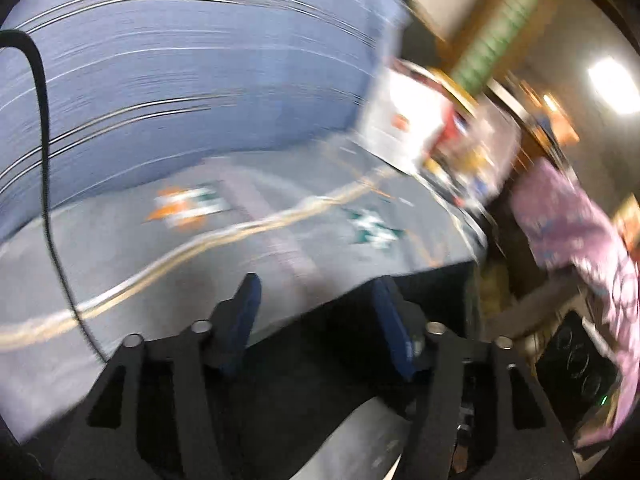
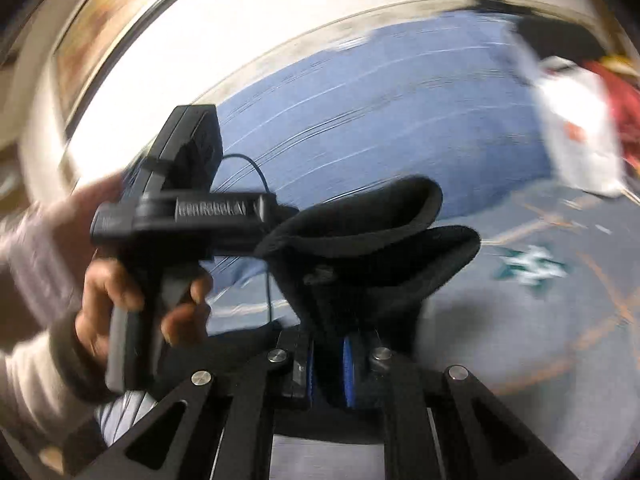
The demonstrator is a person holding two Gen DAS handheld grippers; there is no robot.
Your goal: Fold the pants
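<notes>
1. Both views heavily motion-blurred; fine detail unreadable.
2. L gripper [image 1: 316, 292]: jaws apart, blue pads [image 1: 246, 312] clear of each other. Dark cloth lies below/between the fingers, but pads aren't pressing on it.
3. R gripper [image 2: 330, 364]: jaws together, clamped on black pants [image 2: 372, 232]. Blue pads [image 2: 348, 368] show only as thin edges either side of the pinched fabric.
4. Pants, R view: bunch rises straight up from the R fingertips, then splays into two rounded folds fwd and to the right of the jaws, clear of the surface behind.
5. Pants, L view: black cloth [image 1: 320, 344] right at and under the L fingers, its edge running across just ahead of the tips.
6. Person's hand [image 2: 132, 304] left of the R jaws in R view, wrapped round the grip of the L gripper [image 2: 180, 216]; light sleeve [image 2: 36, 360] at the frame edge.
7. Ahead of both grippers: grey patterned sheet [image 1: 160, 264] w/ yellow line and teal/orange marks; blue striped cloth [image 1: 180, 80] beyond it.
8. Thin black cable [image 1: 44, 160] runs down left of the L fingers.
9. Far right of L gripper: pink patterned fabric [image 1: 568, 224]; clutter behind too blurred to ID.
</notes>
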